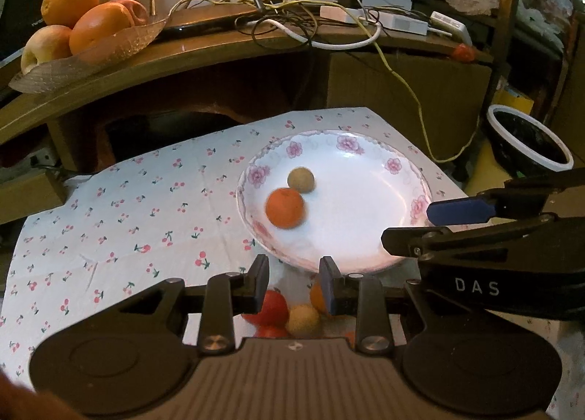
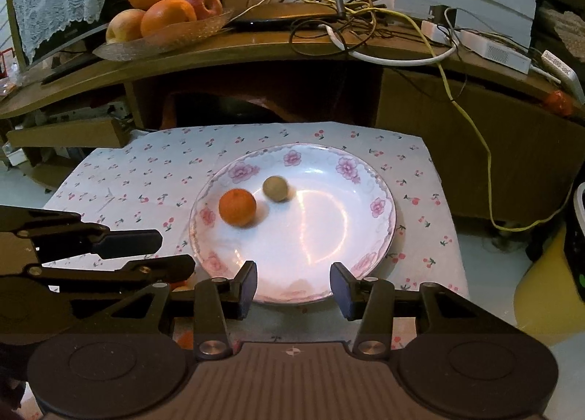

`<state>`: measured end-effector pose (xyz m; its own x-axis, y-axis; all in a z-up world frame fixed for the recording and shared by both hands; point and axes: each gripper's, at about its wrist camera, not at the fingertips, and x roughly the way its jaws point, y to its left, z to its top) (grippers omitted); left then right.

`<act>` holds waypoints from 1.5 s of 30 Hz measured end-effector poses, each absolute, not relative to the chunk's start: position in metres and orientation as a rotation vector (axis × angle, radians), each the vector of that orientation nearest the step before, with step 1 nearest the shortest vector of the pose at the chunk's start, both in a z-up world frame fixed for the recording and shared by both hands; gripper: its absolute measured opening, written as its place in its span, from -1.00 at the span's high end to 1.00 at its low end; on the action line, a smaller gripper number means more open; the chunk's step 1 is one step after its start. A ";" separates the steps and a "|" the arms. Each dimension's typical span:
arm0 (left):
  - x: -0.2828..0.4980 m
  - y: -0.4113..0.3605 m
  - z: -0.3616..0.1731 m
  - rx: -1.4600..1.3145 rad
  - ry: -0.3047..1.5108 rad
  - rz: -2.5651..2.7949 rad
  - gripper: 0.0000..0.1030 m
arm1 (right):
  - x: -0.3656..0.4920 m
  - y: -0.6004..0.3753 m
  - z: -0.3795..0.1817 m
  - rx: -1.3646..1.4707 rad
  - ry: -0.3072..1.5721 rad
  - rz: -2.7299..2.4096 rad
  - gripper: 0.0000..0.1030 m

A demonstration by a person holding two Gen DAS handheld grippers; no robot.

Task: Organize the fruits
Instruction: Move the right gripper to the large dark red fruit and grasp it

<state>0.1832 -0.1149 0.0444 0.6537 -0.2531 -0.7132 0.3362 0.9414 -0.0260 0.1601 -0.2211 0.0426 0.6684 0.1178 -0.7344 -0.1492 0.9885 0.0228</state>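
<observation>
A white plate with pink flowers [image 1: 387, 237] [image 2: 329, 237] sits on a cherry-print cloth. On it lie a small orange fruit [image 1: 285, 208] [image 2: 237, 207] and a smaller olive-green fruit [image 1: 301, 180] [image 2: 275, 188], both slightly blurred. My left gripper [image 1: 294, 283] is open at the plate's near rim, nothing between its fingers. Under it lie a red fruit [image 1: 270, 308], a yellow fruit [image 1: 302, 319] and an orange one [image 1: 317, 296], partly hidden. My right gripper [image 2: 293, 286] is open over the plate's near edge, empty. Each gripper shows in the other's view, the right gripper [image 1: 413, 224] and the left gripper [image 2: 175, 252].
A wooden shelf [image 2: 256, 50] behind the cloth carries a glass dish of oranges and apples [image 1: 84, 50] [image 2: 164, 36], tangled cables [image 2: 365, 18] and white adapters [image 2: 493, 50]. A black bowl with a white rim [image 1: 530, 138] stands at the right. A yellow cable [image 2: 475, 135] hangs down.
</observation>
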 end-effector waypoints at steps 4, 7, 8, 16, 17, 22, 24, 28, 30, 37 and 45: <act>0.174 -0.114 0.043 0.135 0.796 -0.346 0.32 | 0.152 -0.219 0.043 -0.036 0.834 0.155 0.09; 0.167 -0.112 0.043 0.148 0.798 -0.352 0.31 | 0.145 -0.215 0.044 -0.034 0.836 0.160 0.08; 0.165 -0.111 0.043 0.151 0.799 -0.353 0.31 | 0.143 -0.213 0.045 -0.035 0.836 0.162 0.08; 0.150 -0.105 0.045 0.177 0.802 -0.360 0.31 | 0.122 -0.205 0.047 -0.016 0.842 0.168 0.08; 0.149 -0.105 0.045 0.181 0.802 -0.361 0.31 | 0.120 -0.204 0.047 -0.017 0.843 0.168 0.08; 0.140 -0.101 0.045 0.195 0.801 -0.367 0.30 | 0.109 -0.201 0.045 -0.018 0.854 0.165 -0.02; 0.138 -0.099 0.044 0.201 0.803 -0.366 0.29 | 0.106 -0.198 0.044 -0.024 0.859 0.174 -0.02; 0.133 -0.093 0.043 0.210 0.808 -0.357 0.28 | 0.100 -0.190 0.043 -0.032 0.865 0.188 -0.03; 0.132 -0.090 0.042 0.212 0.812 -0.351 0.28 | 0.099 -0.187 0.041 -0.036 0.871 0.195 -0.03; 0.129 -0.083 0.040 0.221 0.821 -0.346 0.28 | 0.097 -0.177 0.034 -0.059 0.898 0.222 -0.07; 0.130 -0.078 0.036 0.235 0.831 -0.334 0.25 | 0.098 -0.172 0.031 -0.074 0.904 0.242 -0.14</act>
